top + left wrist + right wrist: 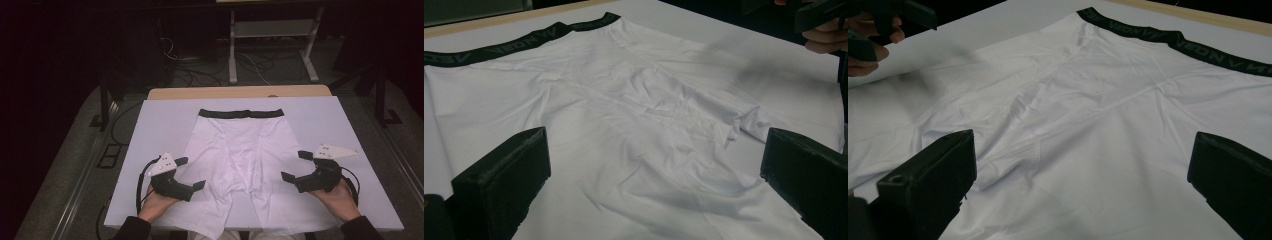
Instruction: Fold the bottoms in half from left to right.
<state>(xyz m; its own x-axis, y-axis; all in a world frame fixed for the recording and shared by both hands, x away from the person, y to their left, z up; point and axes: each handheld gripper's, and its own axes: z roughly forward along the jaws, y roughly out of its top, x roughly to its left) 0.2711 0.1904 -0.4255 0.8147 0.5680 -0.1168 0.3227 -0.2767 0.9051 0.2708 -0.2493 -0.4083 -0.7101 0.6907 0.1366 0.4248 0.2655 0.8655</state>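
Black jaws are rising wide apart at the bottom of both gripper views, w/ nothing between them but air over the cloth. From the high view, the left gripper (191,173) is hovering at the left leg of the white boxer briefs (240,150), and the right gripper (294,166) is doing the same at the right leg; both are gaping, neither is clamping anything.

The briefs are lying flat and face up on the white board (160,125), waistband (241,113) toward the far edge, leg hems hanging toward the person's edge of the table (240,92).

Risks, as I'm judging them:
- Fabric is thin and slick-looking, so a jaw closing on it may be catching just the top layer, leaving the back layer behind and making a skewed fold.
- Creases are bunching around the crotch seam (724,125); pulling from one side alone is likely dragging those wrinkles further instead of smoothing.
- The near hems are overhanging the board edge, so a tug toward the person could be sliding the whole garment off.
- If the two hands aren't lifting together, the garment is going to twist.

Writing: grey lettering is running along the black waistband (1168,37). Approx. "VEON" is readable in both gripper views, repeated, but it's seen at an angle and partly upside down, so I'm not sure of the full brand name.
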